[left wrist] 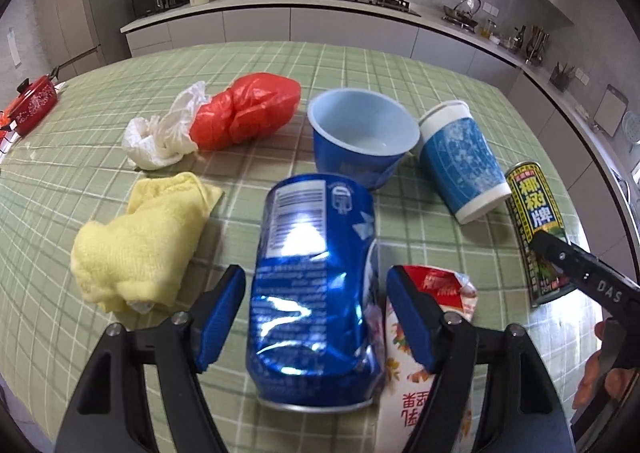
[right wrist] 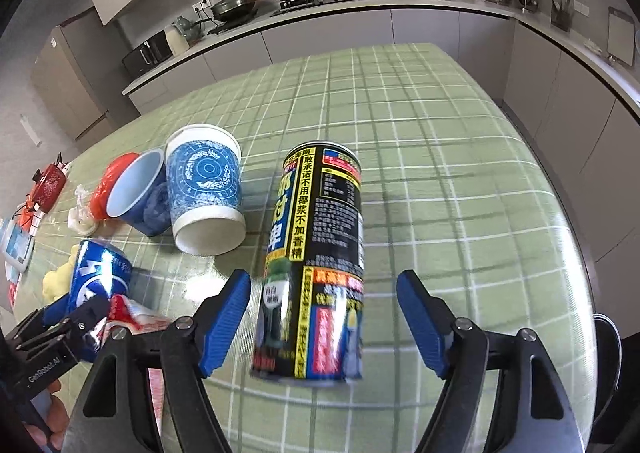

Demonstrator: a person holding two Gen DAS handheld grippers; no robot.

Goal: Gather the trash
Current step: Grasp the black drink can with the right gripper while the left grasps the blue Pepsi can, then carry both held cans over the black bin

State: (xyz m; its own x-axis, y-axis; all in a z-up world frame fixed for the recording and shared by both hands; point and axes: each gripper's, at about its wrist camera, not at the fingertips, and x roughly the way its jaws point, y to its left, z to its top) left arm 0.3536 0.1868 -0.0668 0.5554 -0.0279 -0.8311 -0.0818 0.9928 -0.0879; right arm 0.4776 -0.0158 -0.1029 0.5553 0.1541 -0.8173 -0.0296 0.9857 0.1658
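Observation:
A dented blue can (left wrist: 316, 293) lies on the green checked tablecloth (left wrist: 260, 65) between the fingers of my left gripper (left wrist: 316, 317), which is open around it. A black and yellow can (right wrist: 316, 261) lies between the fingers of my right gripper (right wrist: 324, 321), also open. That can also shows at the right in the left wrist view (left wrist: 538, 233). The blue can shows at the left in the right wrist view (right wrist: 100, 281). A torn red and white snack wrapper (left wrist: 404, 365) lies beside the blue can, under the left gripper's right finger.
A blue bowl-shaped cup (left wrist: 360, 137), a tipped blue patterned paper cup (left wrist: 460, 161), a red plastic bag (left wrist: 248, 109), white crumpled plastic (left wrist: 160, 133) and a yellow cloth (left wrist: 140, 245) lie on the table. A red pot (left wrist: 34, 103) sits far left. Kitchen counters (left wrist: 280, 5) run behind.

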